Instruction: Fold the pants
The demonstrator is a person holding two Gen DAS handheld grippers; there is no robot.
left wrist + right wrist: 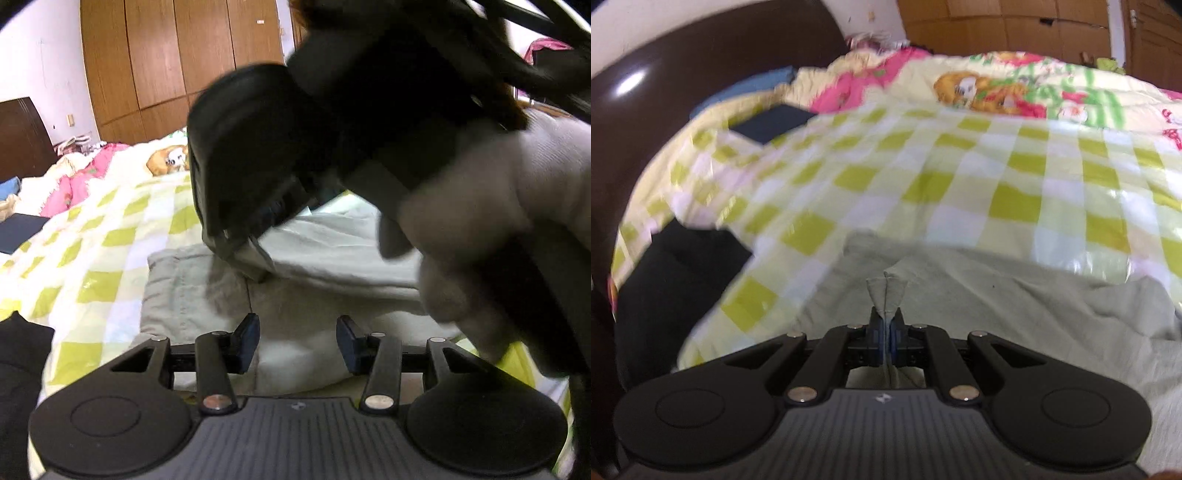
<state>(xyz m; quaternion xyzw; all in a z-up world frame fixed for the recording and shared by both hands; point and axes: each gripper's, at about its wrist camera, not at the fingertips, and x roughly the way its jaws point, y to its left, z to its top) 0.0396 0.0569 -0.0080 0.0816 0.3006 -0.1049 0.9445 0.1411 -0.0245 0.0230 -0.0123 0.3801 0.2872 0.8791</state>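
Right gripper (885, 334) clenched on a pinched fold of the pale grey-green pants (1015, 306). Left gripper (297, 341) released, jaws apart above the cloth. Right unit and gloved hand (491, 221), blurred, hide the far pants. Pants lie on checked quilt (923, 177); wooden wardrobe (177, 55) behind.
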